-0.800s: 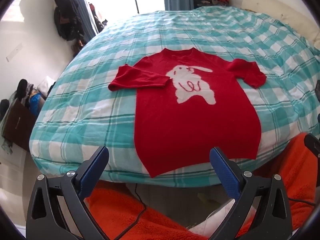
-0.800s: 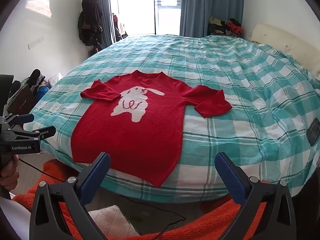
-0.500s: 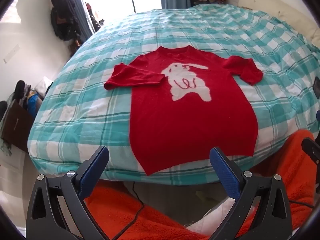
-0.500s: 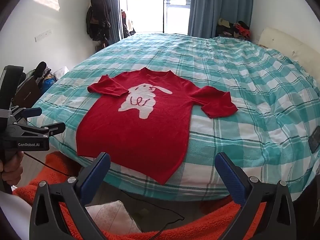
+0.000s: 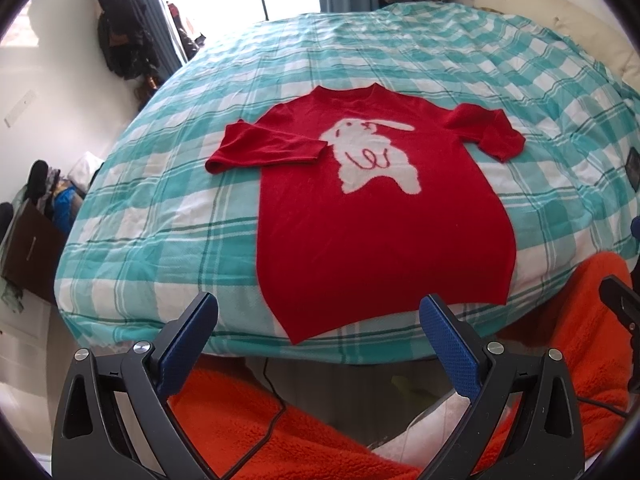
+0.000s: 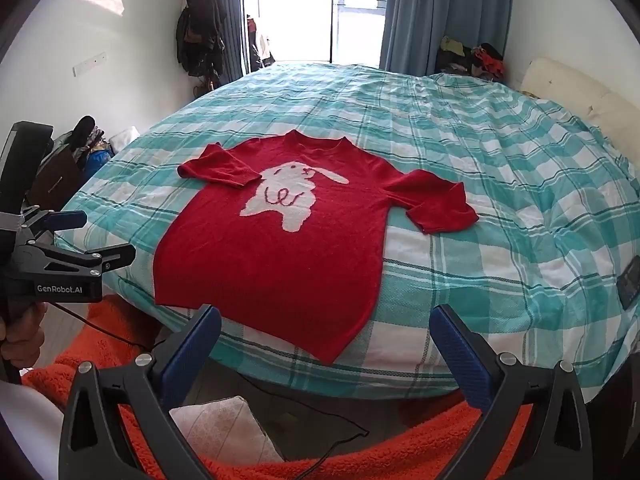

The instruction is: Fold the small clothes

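- we hold both grippers over the near edge of the bed (image 5: 168, 216), and compared with a moment ago the red sweater (image 5: 372, 216) sits a little nearer and lower in both views, so we have brought the two hands closer to it and tipped them more downward.
- the sweater itself has not moved: it lies flat, front side up, on the checked blanket (image 6: 480, 184), with the white rabbit (image 6: 288, 196) showing and its bottom edge hanging slightly over the edge of the bed.
- the sleeve on the left of the views (image 5: 264, 148) is folded in across the chest and touches the rabbit; the other sleeve (image 6: 436, 200) lies bent out to the side on the blanket.
- the left gripper (image 5: 318, 332) is spread wide with nothing between its jaws; its blue pads (image 5: 188, 336) stand above the hem, not touching the cloth.
- the right gripper (image 6: 326, 340) is also spread wide and empty, near the lower corner of the sweater; from this view we see the left gripper from the side (image 6: 60, 256), held by a hand (image 6: 20, 332).
- we judge this as the approach before the first fold; no fold of the body is made yet.
- the next move probably needs each gripper to pinch the hem or a side edge, and thin knit cloth can slip or bunch.
- about containers: we see none in use here. there is only a dark bag (image 5: 28, 248) on the floor beside the bed, and what it holds we cannot tell.
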Available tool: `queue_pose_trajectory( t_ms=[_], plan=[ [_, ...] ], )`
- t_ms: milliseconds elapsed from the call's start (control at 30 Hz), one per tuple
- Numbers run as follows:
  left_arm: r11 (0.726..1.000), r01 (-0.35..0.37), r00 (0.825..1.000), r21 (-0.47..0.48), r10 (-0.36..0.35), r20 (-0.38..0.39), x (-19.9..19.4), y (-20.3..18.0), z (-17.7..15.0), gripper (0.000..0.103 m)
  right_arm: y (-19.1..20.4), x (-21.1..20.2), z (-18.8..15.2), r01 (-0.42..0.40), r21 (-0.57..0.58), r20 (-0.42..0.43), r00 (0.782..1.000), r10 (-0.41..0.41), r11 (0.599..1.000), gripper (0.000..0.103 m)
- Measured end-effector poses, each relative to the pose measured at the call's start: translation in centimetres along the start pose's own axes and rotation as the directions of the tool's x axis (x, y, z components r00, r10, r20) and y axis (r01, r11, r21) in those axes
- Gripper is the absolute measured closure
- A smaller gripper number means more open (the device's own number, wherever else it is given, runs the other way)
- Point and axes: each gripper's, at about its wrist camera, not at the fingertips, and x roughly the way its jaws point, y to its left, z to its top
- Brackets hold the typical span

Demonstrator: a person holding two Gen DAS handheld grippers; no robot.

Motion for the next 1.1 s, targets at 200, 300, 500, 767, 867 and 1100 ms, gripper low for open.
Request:
queue_pose_trajectory(
  t_ms=[200, 300, 500, 767, 867, 1100],
  plan=[
    [1.0, -0.006, 1.0, 0.024, 0.005, 0.007, -0.1, -0.4, 0.0, 0.002, 0.0, 0.0, 0.2, -0.001, 0.0, 0.005, 1.0, 0.001, 1.0, 0.0],
    [0.999, -0.005, 1.0, 0.033, 0.004, 0.008, -0.1, -0.7, 0.1, 0.002, -0.1, 0.2, 0.2, -0.004, 0.007, -0.001, 1.0, 0.004, 1.0, 0.0],
    [0.999, -0.005, 1.0, 0.039, 0.004, 0.03, -0.3, -1.1, 1.1, 0.002, -0.2, 0.2, 0.6, -0.015, 0.003, 0.011, 1.0, 0.015, 1.0, 0.0],
    [0.999, 0.015, 0.999, 0.052, -0.016, 0.028, -0.1, -1.9, 1.5, 0.002, -0.1, 0.1, 1.2, -0.029, -0.002, 0.032, 0.999, 0.029, 1.0, 0.0],
    [0.997, 0.008, 0.999, 0.076, -0.011, 0.034, -0.2, -2.4, 1.6, 0.002, -0.2, 0.1, 1.4, -0.04, 0.007, 0.038, 0.998, 0.04, 0.999, 0.0],
    [0.996, -0.013, 0.999, 0.09, 0.01, 0.041, 0.3, -2.6, 1.8, 0.002, 0.0, 0.7, 1.7, -0.048, 0.001, 0.04, 0.998, 0.048, 0.999, 0.0]
  ],
)
